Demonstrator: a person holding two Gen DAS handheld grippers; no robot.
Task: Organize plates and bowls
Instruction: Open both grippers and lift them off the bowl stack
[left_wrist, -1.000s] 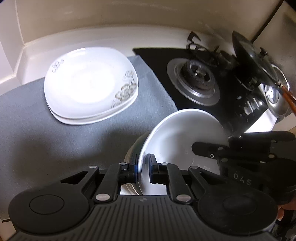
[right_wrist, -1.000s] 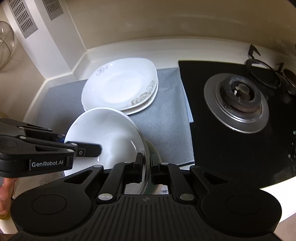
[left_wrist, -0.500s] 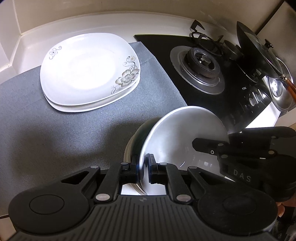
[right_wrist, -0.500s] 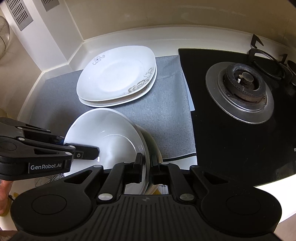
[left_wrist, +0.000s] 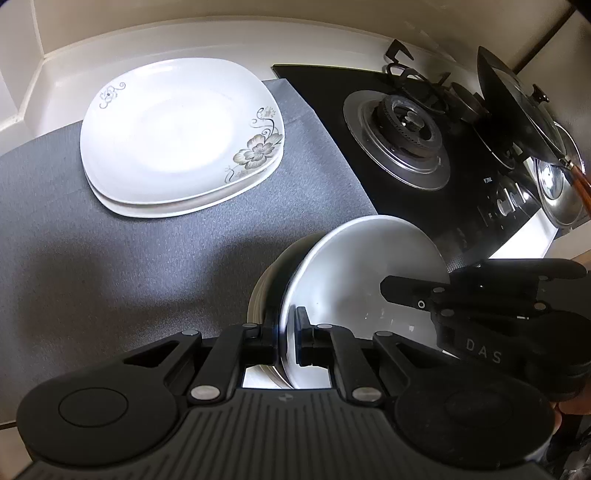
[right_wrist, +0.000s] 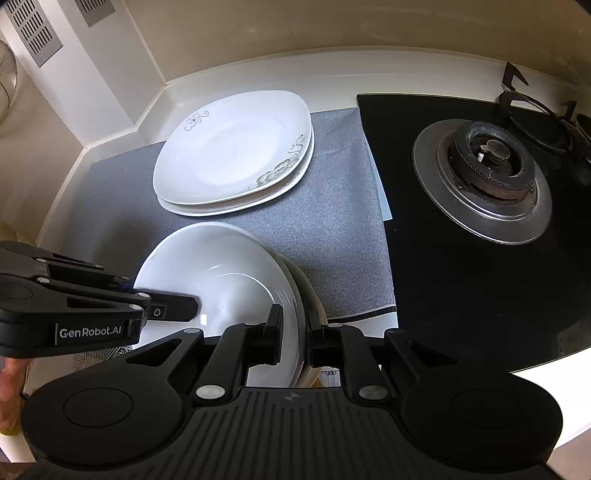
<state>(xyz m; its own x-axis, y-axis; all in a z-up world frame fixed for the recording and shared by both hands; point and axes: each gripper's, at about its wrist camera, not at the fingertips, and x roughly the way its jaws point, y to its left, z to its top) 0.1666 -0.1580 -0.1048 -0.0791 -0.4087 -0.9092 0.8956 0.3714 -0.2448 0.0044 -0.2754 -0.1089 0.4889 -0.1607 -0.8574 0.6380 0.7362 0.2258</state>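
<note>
A stack of white bowls (left_wrist: 362, 273) is held between both grippers above the grey mat. My left gripper (left_wrist: 286, 341) is shut on the stack's near rim. My right gripper (right_wrist: 295, 336) is shut on the opposite rim of the same stack (right_wrist: 214, 266). Each gripper shows in the other's view: the right one (left_wrist: 480, 302) and the left one (right_wrist: 92, 306). Two stacked white square plates with flower print (left_wrist: 177, 136) lie on the mat behind the bowls; they also show in the right wrist view (right_wrist: 236, 155).
The grey mat (left_wrist: 92, 266) covers the counter. A black gas hob (right_wrist: 480, 177) with a burner lies to the right. A dark pan lid (left_wrist: 517, 110) and a steel lid (left_wrist: 557, 192) stand at the hob's far side. The counter wall (right_wrist: 258, 37) runs behind.
Both grippers with the bowl stack have moved back and a little up from the plates; the stack stays gripped on both rims and is tilted as before.
</note>
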